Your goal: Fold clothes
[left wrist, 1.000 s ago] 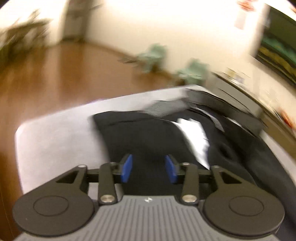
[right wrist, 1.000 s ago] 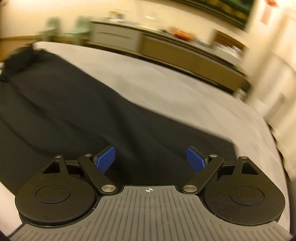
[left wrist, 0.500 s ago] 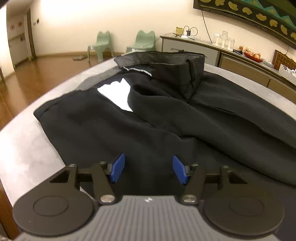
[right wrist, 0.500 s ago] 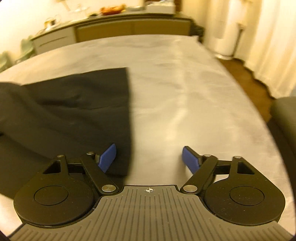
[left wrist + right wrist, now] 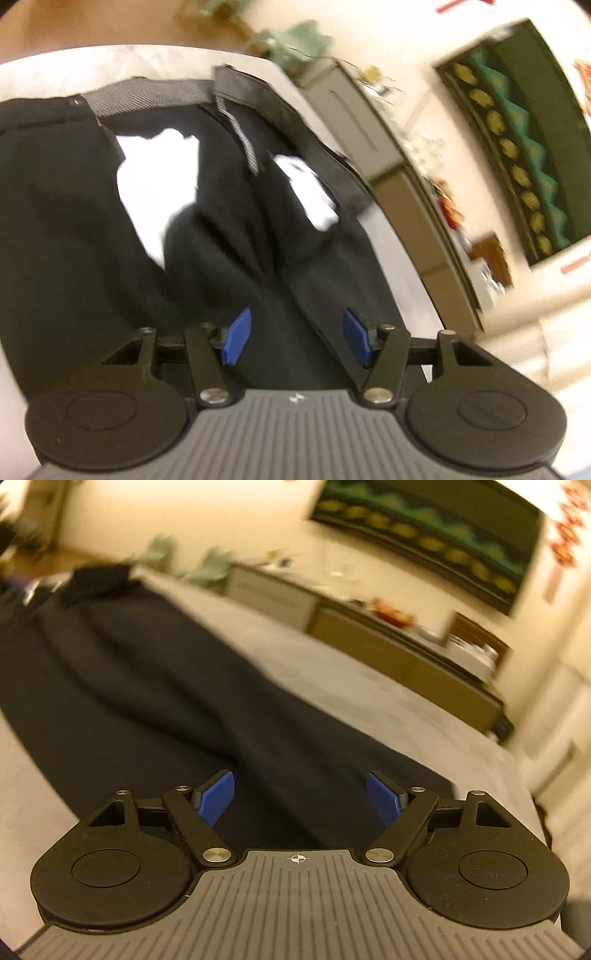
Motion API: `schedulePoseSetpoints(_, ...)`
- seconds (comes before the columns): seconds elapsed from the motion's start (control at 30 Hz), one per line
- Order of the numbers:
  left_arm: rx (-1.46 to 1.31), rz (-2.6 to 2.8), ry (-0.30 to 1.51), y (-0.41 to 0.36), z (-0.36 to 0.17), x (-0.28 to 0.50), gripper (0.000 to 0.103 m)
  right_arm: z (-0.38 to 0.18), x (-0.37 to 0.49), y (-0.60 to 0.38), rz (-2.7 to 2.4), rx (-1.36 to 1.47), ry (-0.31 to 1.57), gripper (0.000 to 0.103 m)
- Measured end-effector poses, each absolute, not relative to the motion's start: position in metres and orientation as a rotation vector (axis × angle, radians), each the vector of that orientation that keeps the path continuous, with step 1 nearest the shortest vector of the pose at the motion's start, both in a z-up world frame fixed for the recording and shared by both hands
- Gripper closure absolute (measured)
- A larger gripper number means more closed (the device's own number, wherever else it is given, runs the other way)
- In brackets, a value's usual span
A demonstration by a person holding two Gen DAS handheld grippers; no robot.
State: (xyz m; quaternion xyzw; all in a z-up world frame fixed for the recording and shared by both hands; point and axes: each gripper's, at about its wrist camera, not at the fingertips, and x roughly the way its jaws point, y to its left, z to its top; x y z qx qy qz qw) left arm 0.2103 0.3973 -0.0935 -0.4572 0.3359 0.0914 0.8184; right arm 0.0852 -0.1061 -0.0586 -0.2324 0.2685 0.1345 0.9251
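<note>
The trousers (image 5: 92, 229) are lying lengthwise on the surface (image 5: 332, 672): waistband ahead of the left tool (image 5: 291, 341), leg ahead of the right tool (image 5: 299, 799); both tools are standing apart, gripping nothing.

Sideboard clutter (image 5: 391, 614) motion-blurred; trousers (image 5: 92, 240) cut off left.

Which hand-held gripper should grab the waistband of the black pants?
Probably the left hand-held gripper. It is open over the black pants, looking toward the grey waistband. The right hand-held gripper, also open, is over the leg part, far from it.
</note>
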Motion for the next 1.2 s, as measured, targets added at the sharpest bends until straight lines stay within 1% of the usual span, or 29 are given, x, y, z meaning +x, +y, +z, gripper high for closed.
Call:
schedulePoseSetpoints(0.1,-1.012,0.205,0.719,0.415,-0.102,0.235,0.047,-0.06,0.099,-0.096,0.29,-0.512,0.562,0.02)
schedulePoseSetpoints(0.17,-0.972,0.215,0.714,0.419,-0.101,0.247,0.045,-0.061,0.108,-0.096,0.289,-0.52,0.568,0.019)
schedulePoseSetpoints(0.2,-0.935,0.217,0.714,0.42,-0.1,0.254,0.042,-0.064,0.114,-0.091,0.288,-0.524,0.573,0.017)
schedulePoseSetpoints(0.23,-0.878,0.221,0.732,0.415,-0.098,0.26,0.04,-0.068,0.112,-0.087,0.29,-0.532,0.584,0.017)
schedulePoseSetpoints(0.33,-0.693,0.237,0.775,0.393,-0.094,0.277,0.04,-0.083,0.115,-0.075,0.301,-0.569,0.619,0.017)
schedulePoseSetpoints(0.47,-0.358,0.215,0.817,0.344,-0.091,0.296,0.041,-0.095,0.127,-0.075,0.325,-0.574,0.638,0.017)
schedulePoseSetpoints(0.5,-0.275,0.211,0.818,0.332,-0.092,0.301,0.046,-0.094,0.13,-0.077,0.33,-0.561,0.647,0.018)
schedulePoseSetpoints(0.53,-0.244,0.225,0.812,0.331,-0.09,0.304,0.078,-0.094,0.133,-0.08,0.329,-0.549,0.655,0.02)
schedulePoseSetpoints(0.57,-0.215,0.239,0.805,0.33,-0.089,0.307,0.092,-0.094,0.135,-0.082,0.333,-0.535,0.661,0.02)
schedulePoseSetpoints(0.6,-0.186,0.253,0.799,0.329,-0.088,0.31,0.096,-0.094,0.137,-0.084,0.339,-0.521,0.668,0.025)
schedulePoseSetpoints(0.63,-0.252,0.293,0.728,0.345,-0.076,0.305,0.097,-0.094,0.138,-0.086,0.346,-0.507,0.674,0.03)
schedulePoseSetpoints(0.7,-0.466,0.374,0.557,0.396,-0.051,0.285,0.097,-0.095,0.14,-0.09,0.361,-0.478,0.685,0.033)
schedulePoseSetpoints(0.73,-0.583,0.43,0.502,0.426,-0.046,0.273,0.097,-0.095,0.141,-0.092,0.368,-0.463,0.691,0.033)
schedulePoseSetpoints(0.8,-0.771,0.429,0.511,0.474,-0.064,0.258,0.096,-0.096,0.139,-0.094,0.371,-0.466,0.686,0.033)
schedulePoseSetpoints(0.83,-0.865,0.426,0.516,0.498,-0.072,0.251,0.093,-0.096,0.138,-0.094,0.37,-0.469,0.685,0.033)
schedulePoseSetpoints(0.87,-0.947,0.386,0.517,0.508,-0.086,0.244,0.089,-0.097,0.137,-0.095,0.37,-0.472,0.682,0.033)
schedulePoseSetpoints(0.9,-0.98,0.367,0.521,0.512,-0.094,0.24,0.08,-0.097,0.137,-0.095,0.367,-0.478,0.68,0.031)
schedulePoseSetpoints(0.93,-0.981,0.356,0.527,0.513,-0.098,0.239,0.077,-0.097,0.136,-0.094,0.362,-0.485,0.677,0.029)
schedulePoseSetpoints(0.97,-0.955,0.357,0.531,0.511,-0.1,0.237,0.077,-0.097,0.136,-0.094,0.358,-0.491,0.674,0.029)
schedulePoseSetpoints(1.0,-0.928,0.356,0.538,0.509,-0.101,0.236,0.071,-0.097,0.135,-0.093,0.353,-0.498,0.67,0.028)
schedulePoseSetpoints(1.03,-0.907,0.346,0.561,0.506,-0.103,0.236,0.061,-0.097,0.135,-0.092,0.349,-0.506,0.667,0.028)
schedulePoseSetpoints(1.1,-0.906,0.33,0.577,0.503,-0.104,0.235,0.055,-0.097,0.134,-0.088,0.341,-0.526,0.657,0.03)
schedulePoseSetpoints(1.13,-0.908,0.325,0.577,0.502,-0.103,0.234,0.051,-0.096,0.135,-0.086,0.337,-0.529,0.653,0.04)
schedulePoseSetpoints(1.17,-0.91,0.305,0.568,0.501,-0.098,0.232,0.05,-0.095,0.135,-0.085,0.333,-0.531,0.65,0.049)
schedulePoseSetpoints(1.2,-0.911,0.284,0.559,0.499,-0.092,0.23,0.047,-0.094,0.136,-0.084,0.329,-0.533,0.647,0.067)
